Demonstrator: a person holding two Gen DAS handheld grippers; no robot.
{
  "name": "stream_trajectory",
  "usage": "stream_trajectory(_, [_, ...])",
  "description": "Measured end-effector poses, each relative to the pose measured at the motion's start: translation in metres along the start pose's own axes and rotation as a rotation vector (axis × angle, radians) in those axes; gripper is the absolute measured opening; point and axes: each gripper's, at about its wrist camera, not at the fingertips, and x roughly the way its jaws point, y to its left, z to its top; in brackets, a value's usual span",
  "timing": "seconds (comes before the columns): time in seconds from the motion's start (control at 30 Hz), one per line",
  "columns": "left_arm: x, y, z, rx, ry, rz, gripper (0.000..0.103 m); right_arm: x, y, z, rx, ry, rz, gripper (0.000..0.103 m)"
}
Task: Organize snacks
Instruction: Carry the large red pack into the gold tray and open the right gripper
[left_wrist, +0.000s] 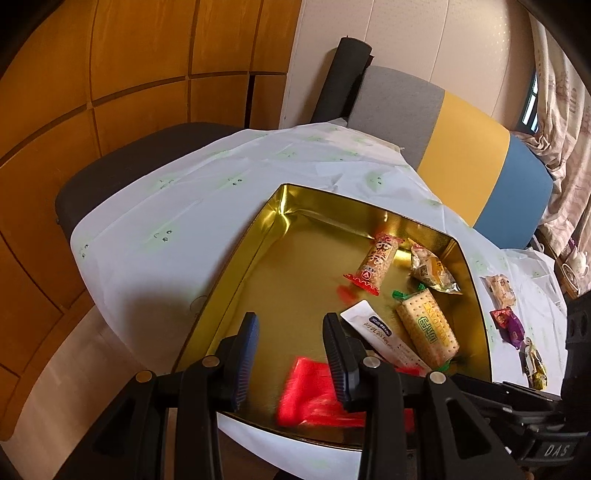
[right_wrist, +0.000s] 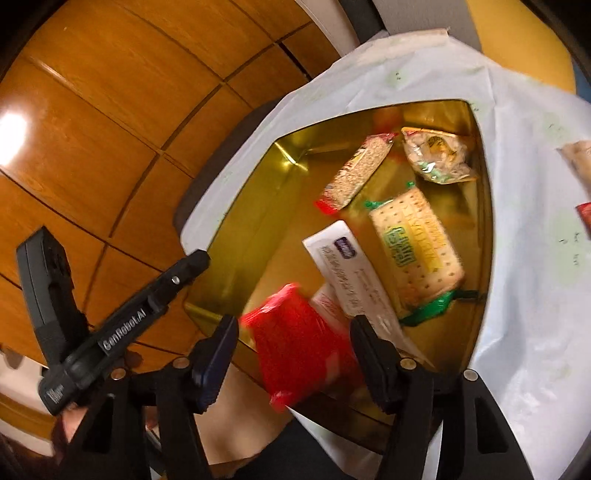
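Your right gripper (right_wrist: 291, 354) stands released over a blurred red packet (right_wrist: 299, 343), untouched, at the gold tin's (right_wrist: 236, 236) near edge. Your left gripper (left_wrist: 290, 354) is parted, empty. Cracker pack (right_wrist: 417, 247) lies flat inside the tin.

A grey, yellow and blue striped fabric cushion (left_wrist: 461, 147) lies at two o'clock, orange wooden wall panels (left_wrist: 110, 92) at ten, floral curtains (left_wrist: 565, 103) far right.
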Motion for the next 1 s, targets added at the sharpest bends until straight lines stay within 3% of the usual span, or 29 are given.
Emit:
stream_trajectory(0.4, [-0.006, -0.020, -0.003, 0.066, -0.009, -0.019, 0.036, -0.034, 0.003, -0.020, -0.129, -0.087, -0.178, 0.066])
stream_trajectory(0.6, [-0.011, -0.029, -0.005, 0.097, -0.016, -0.025, 0.036, -0.051, 0.010, -0.027, -0.191, -0.160, -0.253, 0.077])
stream_trajectory(0.67, [-0.011, -0.032, -0.005, 0.108, -0.018, -0.026, 0.036, -0.066, 0.013, -0.031, -0.212, -0.233, -0.275, 0.092])
stream_trajectory(0.77, [-0.012, -0.036, -0.006, 0.116, -0.015, -0.033, 0.036, -0.088, 0.010, -0.036, -0.206, -0.339, -0.283, 0.100])
stream_trajectory(0.87, [-0.012, -0.041, -0.007, 0.131, -0.014, -0.037, 0.036, -0.107, 0.002, -0.038, -0.180, -0.408, -0.323, 0.103])
stream_trajectory(1.0, [-0.013, -0.048, -0.008, 0.153, -0.015, -0.041, 0.036, -0.125, -0.013, -0.037, -0.193, -0.418, -0.414, 0.103])
